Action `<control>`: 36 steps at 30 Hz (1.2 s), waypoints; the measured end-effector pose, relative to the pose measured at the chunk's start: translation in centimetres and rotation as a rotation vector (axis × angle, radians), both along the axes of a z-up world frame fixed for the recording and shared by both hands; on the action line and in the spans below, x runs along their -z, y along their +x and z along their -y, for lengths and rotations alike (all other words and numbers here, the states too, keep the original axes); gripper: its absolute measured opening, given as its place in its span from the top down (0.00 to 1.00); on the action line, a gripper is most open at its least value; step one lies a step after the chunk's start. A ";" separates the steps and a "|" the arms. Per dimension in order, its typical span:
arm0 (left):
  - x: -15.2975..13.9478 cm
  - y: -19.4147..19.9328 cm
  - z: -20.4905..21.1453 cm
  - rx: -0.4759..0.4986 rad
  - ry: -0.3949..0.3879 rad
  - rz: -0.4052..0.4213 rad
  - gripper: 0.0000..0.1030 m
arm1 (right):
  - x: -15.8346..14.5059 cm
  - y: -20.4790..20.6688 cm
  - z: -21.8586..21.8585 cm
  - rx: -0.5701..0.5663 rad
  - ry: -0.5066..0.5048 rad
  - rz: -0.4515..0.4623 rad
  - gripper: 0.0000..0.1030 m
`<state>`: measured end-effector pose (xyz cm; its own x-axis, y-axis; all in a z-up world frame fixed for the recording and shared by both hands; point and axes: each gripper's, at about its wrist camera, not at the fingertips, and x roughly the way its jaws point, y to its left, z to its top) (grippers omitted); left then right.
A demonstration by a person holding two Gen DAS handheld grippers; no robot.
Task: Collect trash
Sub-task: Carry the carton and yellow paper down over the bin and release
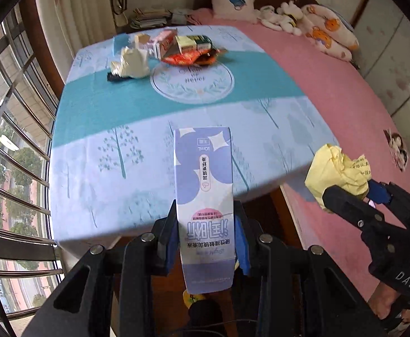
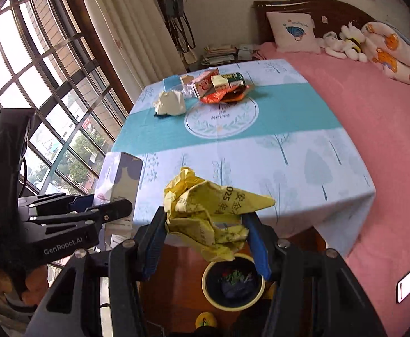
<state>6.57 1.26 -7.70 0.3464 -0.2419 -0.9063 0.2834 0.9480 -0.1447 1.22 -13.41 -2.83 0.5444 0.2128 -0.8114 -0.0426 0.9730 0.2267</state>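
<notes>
Gripping a purple carton (image 1: 203,196) upright, left gripper (image 1: 205,241) is clamped on it past the near edge of the table (image 1: 98,146); in right view right gripper (image 2: 206,241) is clamped on crumpled yellow paper (image 2: 205,213) above a yellow-rimmed bin (image 2: 207,295).

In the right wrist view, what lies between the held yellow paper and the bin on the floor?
Nothing. The crumpled yellow paper, clamped in the right gripper, hangs above the yellow-rimmed bin; only bare wooden floor shows between.
</notes>
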 end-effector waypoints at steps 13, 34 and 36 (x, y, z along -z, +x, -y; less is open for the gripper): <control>14.1 -4.1 4.0 0.117 0.071 -0.170 0.68 | 15.6 -3.9 1.5 0.103 0.044 -0.222 0.47; 40.2 -3.3 7.0 0.161 0.118 -0.257 0.43 | 43.3 -3.1 5.1 0.185 0.083 -0.414 0.42; 40.9 -2.6 6.4 0.137 0.106 -0.267 0.19 | 44.3 -3.4 5.4 0.196 0.091 -0.436 0.37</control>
<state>3.94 -5.10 -48.60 0.0634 -0.1695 -0.9835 0.3747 0.9174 -0.1339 -2.21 -18.80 -47.17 0.1950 0.2211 -0.9556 0.2569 0.9287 0.2673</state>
